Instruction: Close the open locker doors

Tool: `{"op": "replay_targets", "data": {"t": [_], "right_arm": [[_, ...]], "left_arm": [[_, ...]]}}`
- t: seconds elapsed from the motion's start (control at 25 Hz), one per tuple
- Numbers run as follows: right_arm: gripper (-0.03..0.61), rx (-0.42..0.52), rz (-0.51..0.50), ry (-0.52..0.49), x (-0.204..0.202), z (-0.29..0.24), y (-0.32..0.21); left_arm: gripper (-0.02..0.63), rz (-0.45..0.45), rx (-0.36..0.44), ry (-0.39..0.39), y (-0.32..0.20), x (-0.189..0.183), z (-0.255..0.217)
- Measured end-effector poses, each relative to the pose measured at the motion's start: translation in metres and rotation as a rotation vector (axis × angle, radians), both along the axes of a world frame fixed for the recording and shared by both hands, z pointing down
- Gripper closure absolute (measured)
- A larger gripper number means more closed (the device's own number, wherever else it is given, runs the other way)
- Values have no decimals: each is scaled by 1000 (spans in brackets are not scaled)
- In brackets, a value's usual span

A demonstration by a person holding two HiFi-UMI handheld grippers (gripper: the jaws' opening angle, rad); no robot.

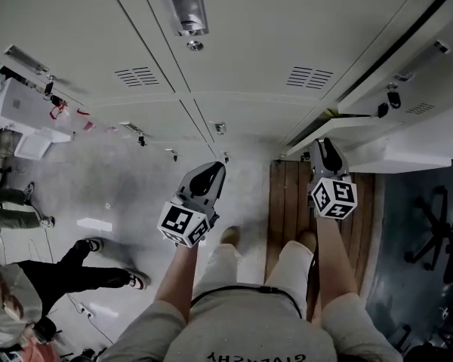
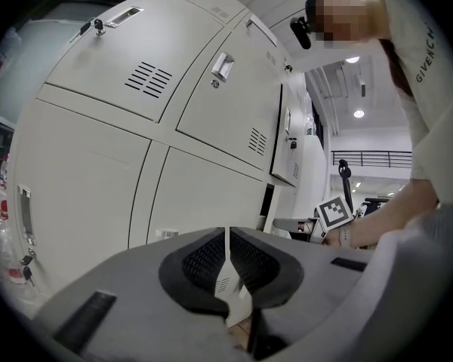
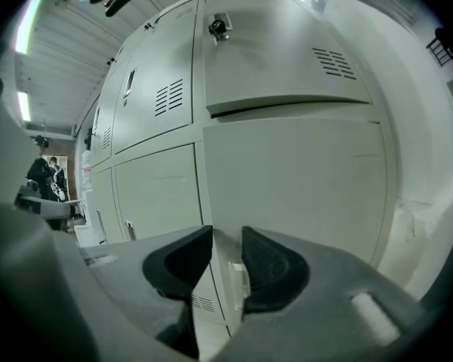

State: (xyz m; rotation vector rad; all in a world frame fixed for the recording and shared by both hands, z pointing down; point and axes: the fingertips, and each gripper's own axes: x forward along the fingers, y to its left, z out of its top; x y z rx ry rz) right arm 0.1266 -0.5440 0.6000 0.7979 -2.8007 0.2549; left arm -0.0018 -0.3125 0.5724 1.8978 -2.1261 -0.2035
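A bank of pale grey lockers fills the head view, most doors closed. At the right one lower door stands swung out. My right gripper is at that door's free edge. In the right gripper view the door runs down between the jaws of the right gripper, which are closed on its edge by a small white latch tab. My left gripper hovers before the closed lower lockers to the left. In its own view the left gripper is shut and holds nothing.
Wooden flooring lies under the open door. An office chair stands at the right. People's legs and feet are on the grey floor at the left. Keys with red tags hang from a left locker.
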Motion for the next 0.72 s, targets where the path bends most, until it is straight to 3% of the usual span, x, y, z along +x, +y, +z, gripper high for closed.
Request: {"op": "replay_targets", "data": {"t": [0.72], "right_arm": [[462,0,-8,-10,-24,1,-22]], "left_arm": [[597,-22,-8,2,-5,-8,9]]}}
